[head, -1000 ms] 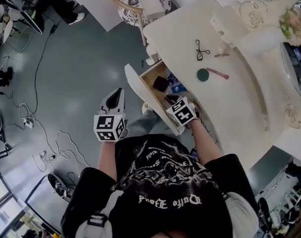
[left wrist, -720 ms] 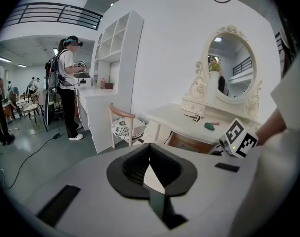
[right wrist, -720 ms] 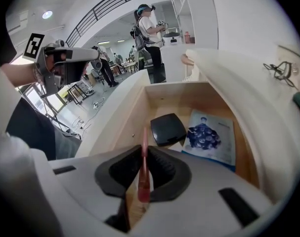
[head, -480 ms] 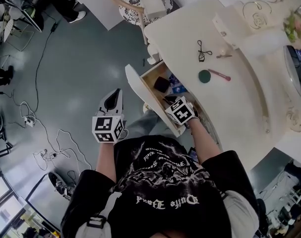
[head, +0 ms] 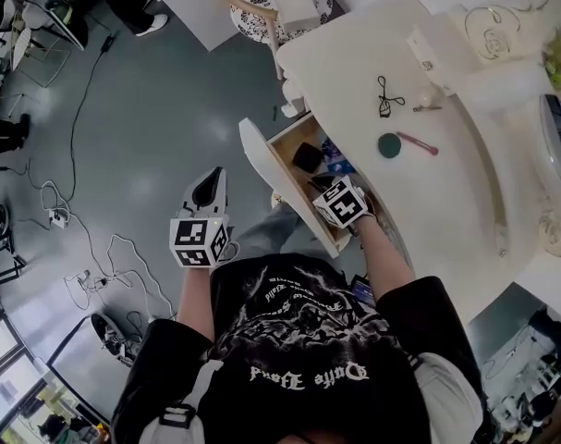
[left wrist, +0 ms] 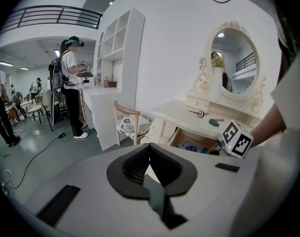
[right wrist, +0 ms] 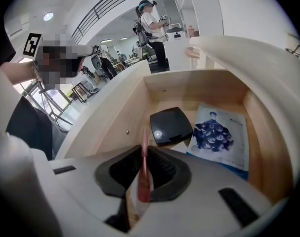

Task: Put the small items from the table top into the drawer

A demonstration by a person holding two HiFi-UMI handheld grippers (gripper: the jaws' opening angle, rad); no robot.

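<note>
R hand-held gripper (right wrist: 144, 149): pinched on thin pink stick (right wrist: 144, 174), over open drawer (right wrist: 189, 85) | L hand-held gripper (left wrist: 149, 149): closed, empty | best: go lower, let go on bare wood short of black case (right wrist: 170, 125) at 12 o'clock

Black short-sleeved T-shirt (head: 308, 340) worn, printed with pale grey graphics and gothic lettering; grey strap (head: 199, 384) with dark buckle noted at shoulder; left tool (left wrist: 150, 154) and right tool (right wrist: 145, 154) cased in pale grey; pads (left wrist: 134, 165) black, ribbed; each topped by white cube (head: 199, 240) with black square markers.
</note>
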